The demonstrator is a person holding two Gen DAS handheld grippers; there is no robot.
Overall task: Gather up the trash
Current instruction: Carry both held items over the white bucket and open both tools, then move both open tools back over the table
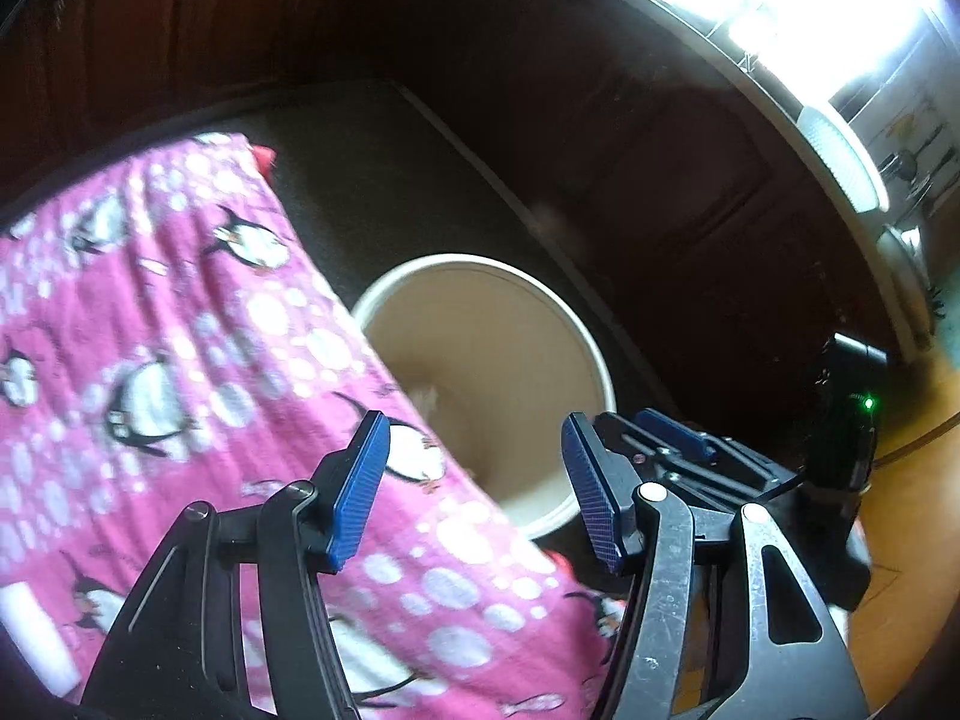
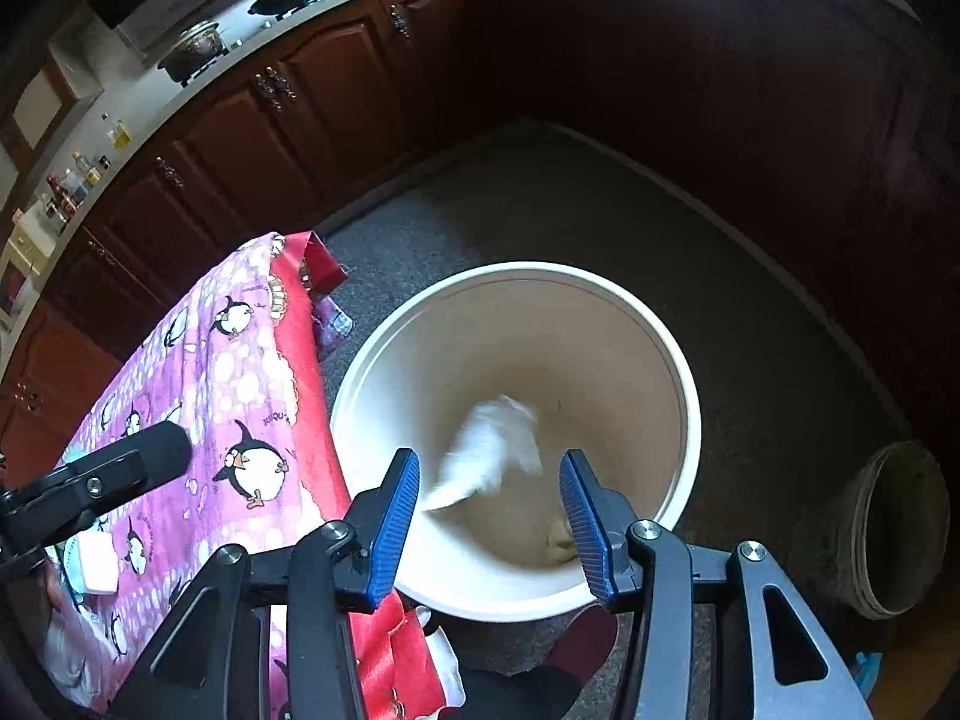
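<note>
A crumpled white tissue (image 2: 492, 450) is blurred inside the round cream plastic bucket (image 2: 684, 372) on the grey floor mat, just beside the edge of the pink penguin-print cloth (image 2: 240, 384) — one piece looks delivered. Both the left tool (image 1: 474, 480) and right tool (image 2: 489, 516) stand released, grasping nothing. White scraps (image 2: 99, 564) near the cloth's near edge may remain — I cannot tell.

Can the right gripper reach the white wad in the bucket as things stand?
Probably yes: the right gripper is open above the bucket mouth, nothing covers the blurred white wad, though it lies deep inside the walls.
</note>
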